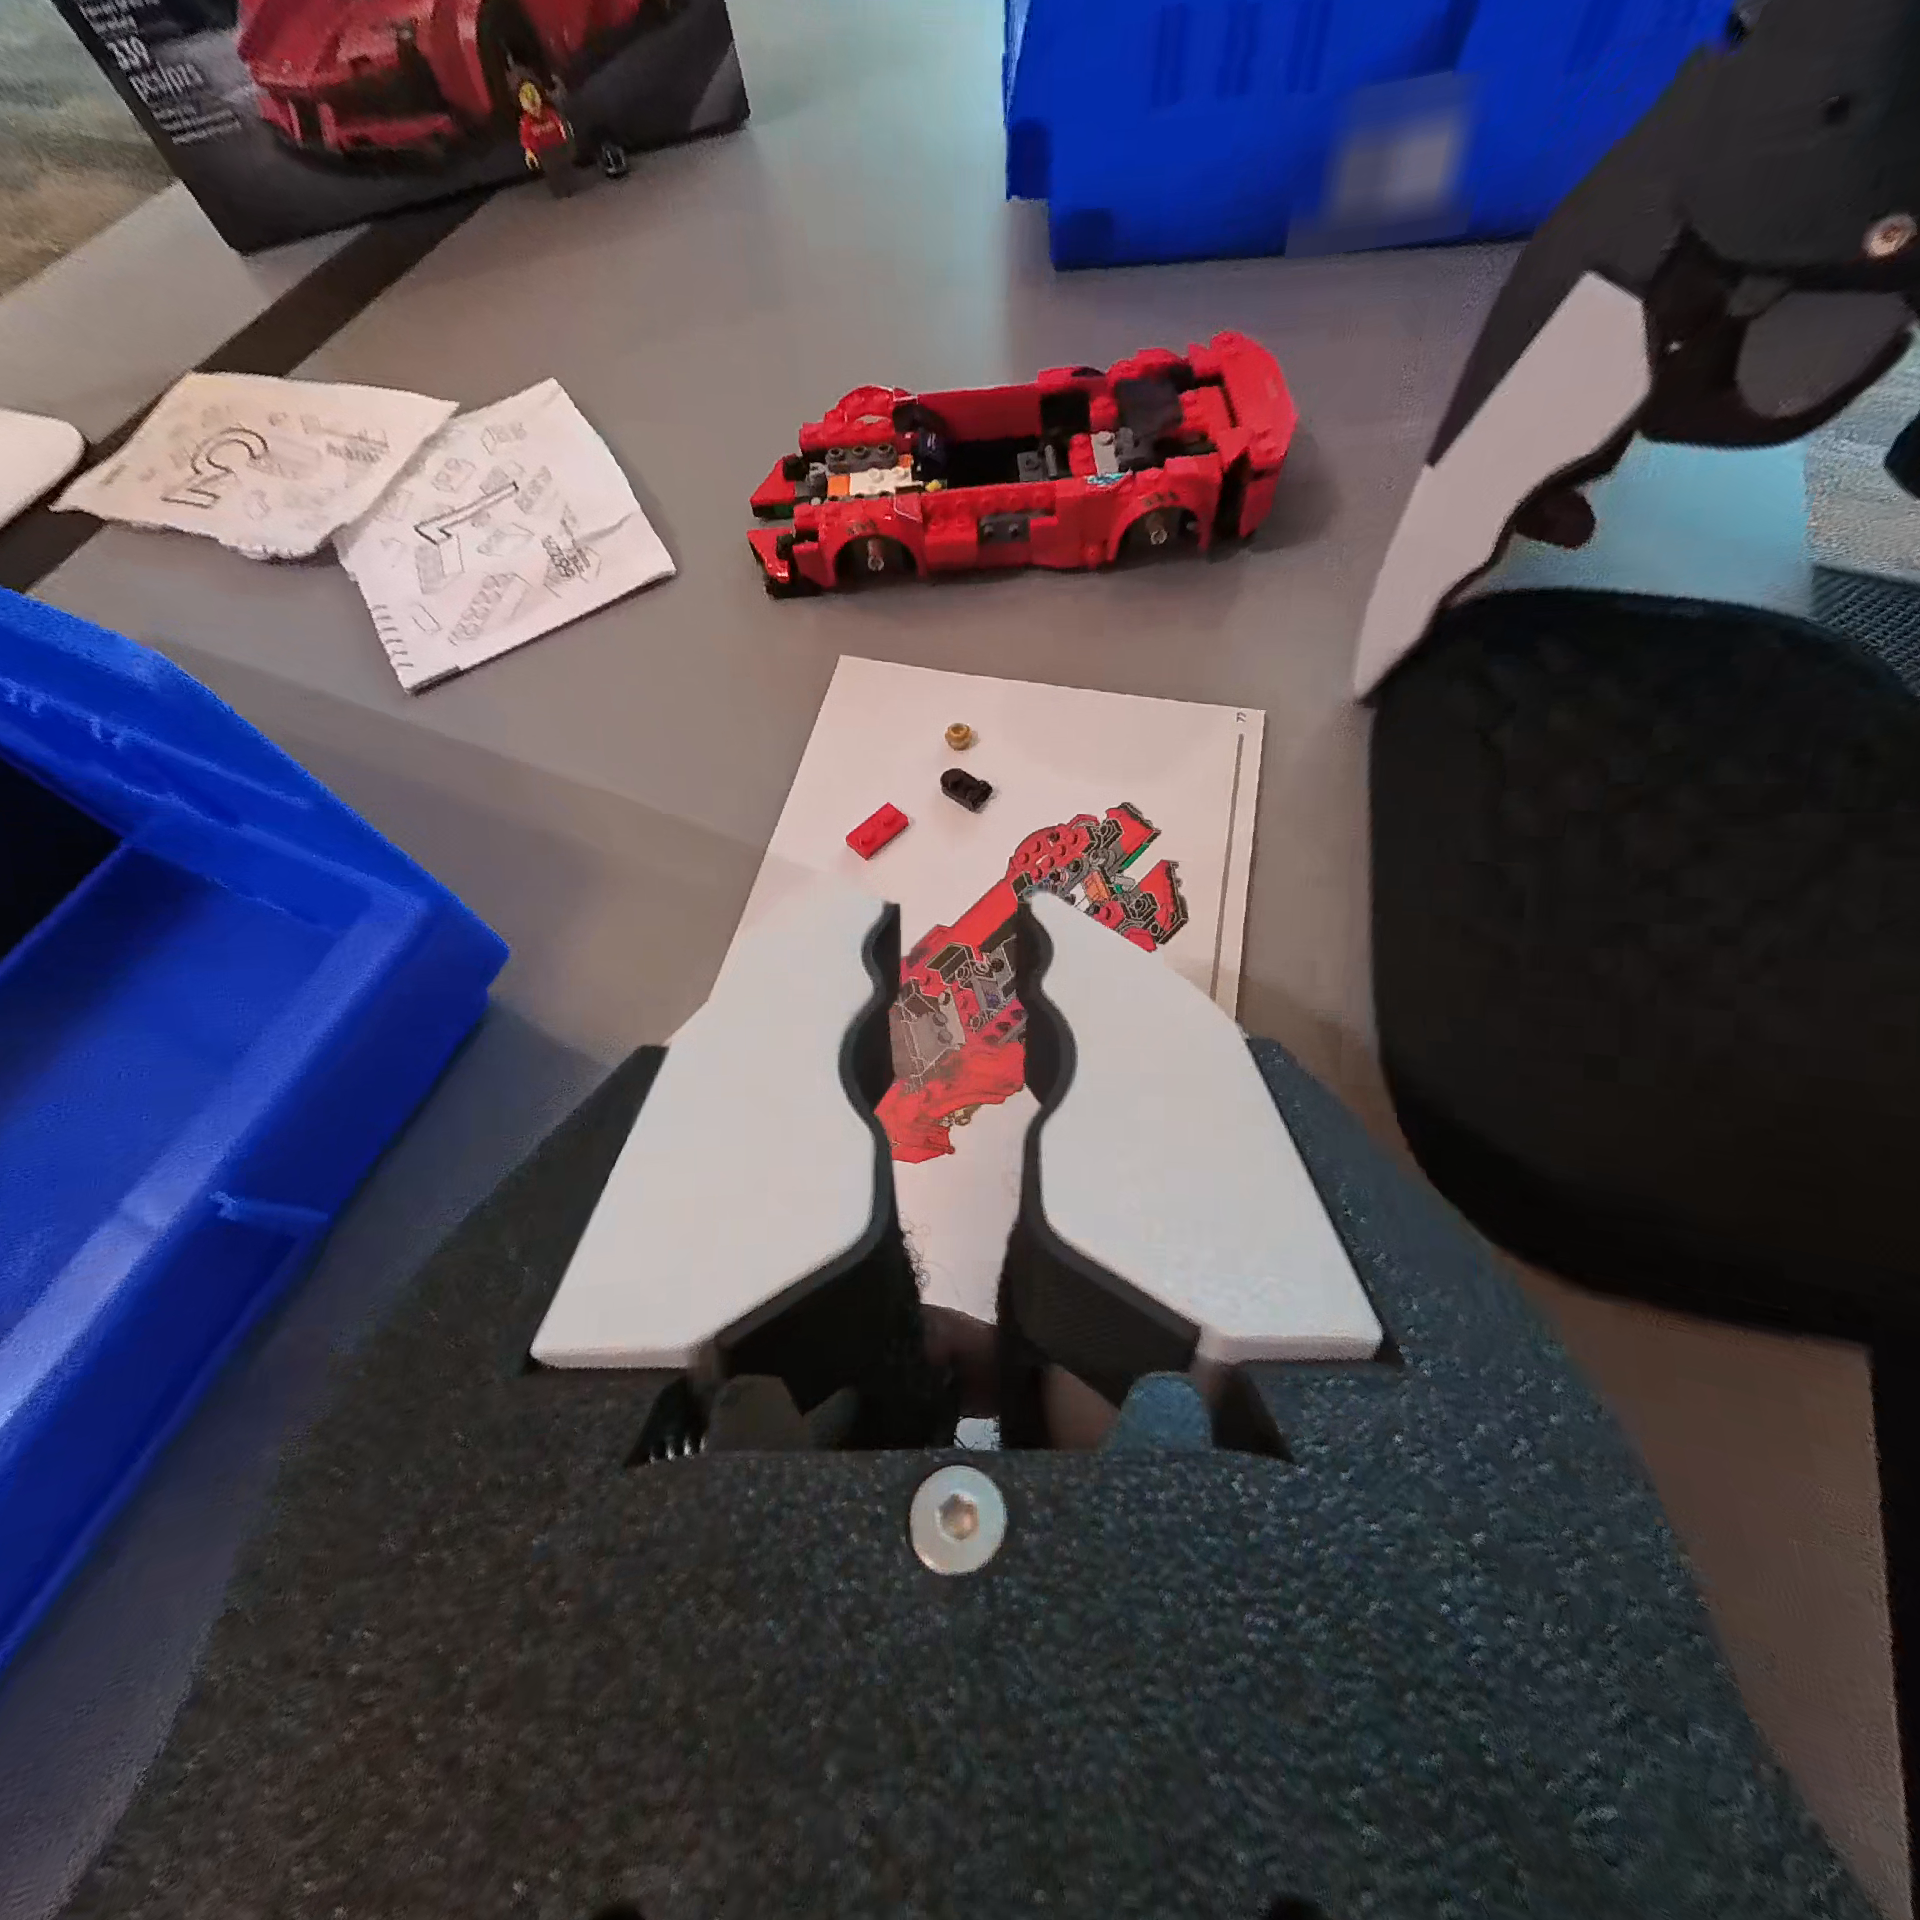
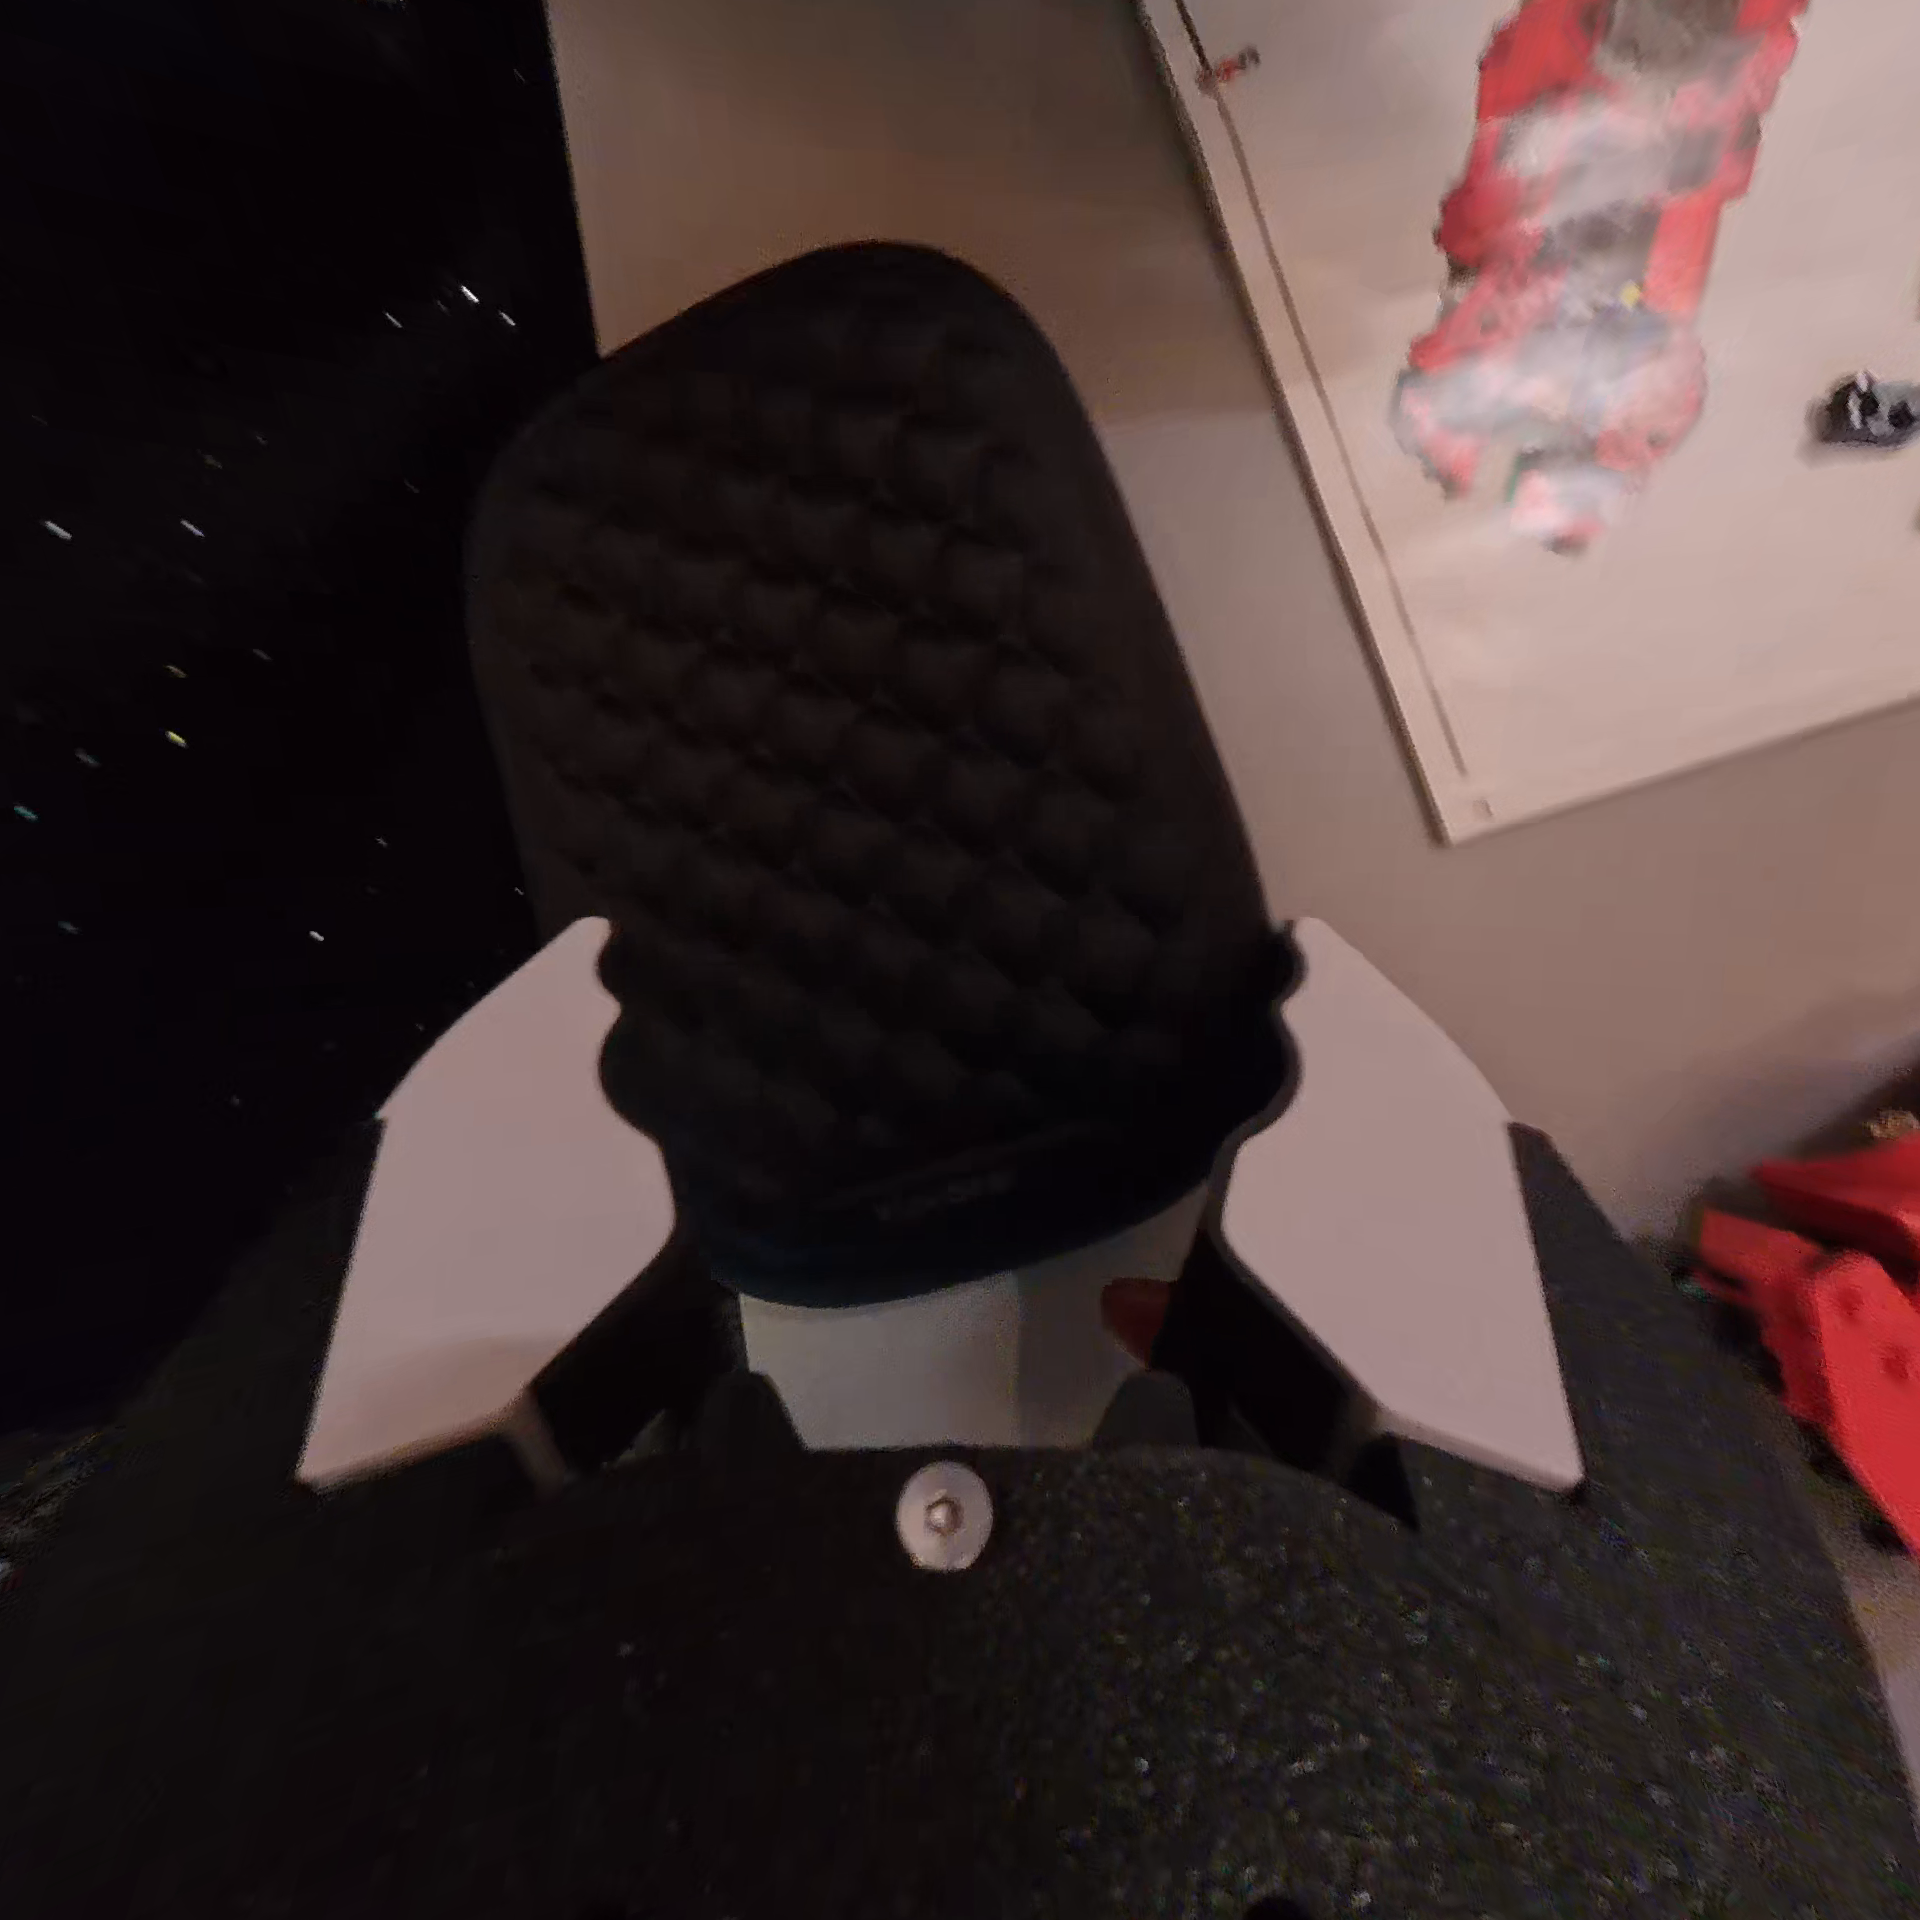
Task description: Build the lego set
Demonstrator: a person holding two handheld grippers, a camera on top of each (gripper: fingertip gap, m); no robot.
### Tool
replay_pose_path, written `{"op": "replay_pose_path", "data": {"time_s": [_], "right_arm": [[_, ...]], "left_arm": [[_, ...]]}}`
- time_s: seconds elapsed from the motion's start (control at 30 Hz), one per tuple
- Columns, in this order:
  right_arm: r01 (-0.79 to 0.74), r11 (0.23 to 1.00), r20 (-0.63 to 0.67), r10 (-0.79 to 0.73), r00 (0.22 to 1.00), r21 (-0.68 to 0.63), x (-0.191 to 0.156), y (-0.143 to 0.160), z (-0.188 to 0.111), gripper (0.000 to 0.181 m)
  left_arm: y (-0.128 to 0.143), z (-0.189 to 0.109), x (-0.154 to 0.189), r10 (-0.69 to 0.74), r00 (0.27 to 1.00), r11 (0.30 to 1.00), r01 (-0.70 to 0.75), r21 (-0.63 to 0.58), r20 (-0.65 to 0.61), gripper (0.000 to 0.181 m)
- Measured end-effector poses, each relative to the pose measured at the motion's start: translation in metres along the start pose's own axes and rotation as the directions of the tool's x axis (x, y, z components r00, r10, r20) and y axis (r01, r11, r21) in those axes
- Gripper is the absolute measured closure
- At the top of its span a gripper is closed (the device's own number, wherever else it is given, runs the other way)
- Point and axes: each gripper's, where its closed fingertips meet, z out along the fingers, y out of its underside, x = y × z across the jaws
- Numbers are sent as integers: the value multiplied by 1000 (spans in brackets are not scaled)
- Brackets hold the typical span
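A part-built red lego car (image 1: 1023, 468) stands on the grey table (image 1: 675, 312); it also shows in the right wrist view (image 2: 1829, 1299). In front of it lies an instruction sheet (image 1: 1091, 748) with a small red plate (image 1: 876, 831), a black piece (image 1: 966, 790) and a gold round piece (image 1: 961, 737) on it. My left gripper (image 1: 958, 914) is open by a narrow gap, empty, and hovers over the sheet's near end. My right gripper (image 2: 948, 935) is wide open and empty, over a black quilted pad (image 2: 852, 675). One of its fingers (image 1: 1507, 468) shows in the left wrist view.
A blue bin (image 1: 208, 1039) stands at the near left and another (image 1: 1247, 135) at the back. The set's box (image 1: 416, 104) with a minifigure (image 1: 542, 130) is at the back left. Two torn paper bags (image 1: 260, 457) (image 1: 509, 530) lie left of the car. The black pad (image 1: 1642, 935) fills the right side. About 8 centimetres separates my left fingertips from the black piece (image 1: 966, 790).
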Motion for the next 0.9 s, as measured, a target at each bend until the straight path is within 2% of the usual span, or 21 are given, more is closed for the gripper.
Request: {"op": "replay_pose_path", "data": {"time_s": [0.03, 0.1, 0.17, 0.23, 0.3, 0.33, 0.37, 0.5, 0.6, 0.8, 0.83, 0.9], "right_arm": [[5, 1000, 29, -5, 1000, 6, -4, -4, 1, 72], [2, 999, 66, -6, 998, 52, -3, -15, -1, 72], [-35, 975, 20, 31, 999, 218, 16, -43, -14, 81], [-97, 928, -74, 132, 989, 360, 46, -64, -26, 122], [-114, 914, -184, 198, 963, 389, 72, -68, -24, 164], [-112, 919, -247, 216, 945, 377, 82, -66, -20, 178], [-116, 932, -302, 226, 926, 342, 90, -62, -16, 181], [-140, 981, -413, 183, 892, 132, 107, -36, 6, 180], [-177, 974, -327, 216, 920, 144, 97, -40, 11, 181], [-161, 974, -277, 200, 940, 156, 81, -49, 21, 181], [-157, 974, -235, 193, 953, 162, 76, -49, 20, 170], [-179, 950, -214, 236, 948, 256, 79, -53, -1, 149]], "left_arm": [[2, 1, 0, -3, 1000, 1000, 3, 0, -1, 161], [6, 3, 0, -5, 1000, 1000, 5, -6, 2, 162], [12, 2, 0, -6, 1000, 1000, 6, -20, 3, 164], [17, 0, 2, -22, 1000, 999, 22, -37, -2, 168], [26, -1, 8, -31, 999, 996, 28, -79, -38, 174], [31, -1, 11, -29, 998, 994, 24, -110, -50, 176], [37, -2, 13, -22, 998, 989, 13, -150, -61, 177], [66, -9, 9, 12, 998, 942, -30, -336, -55, 180], [68, -12, 12, -23, 995, 937, -13, -349, -99, 181], [76, -25, 8, -39, 994, 914, -7, -406, -104, 181], [77, -26, 6, -31, 995, 911, -9, -413, -90, 181], [76, -26, 4, -16, 997, 910, -16, -414, -74, 180]]}}
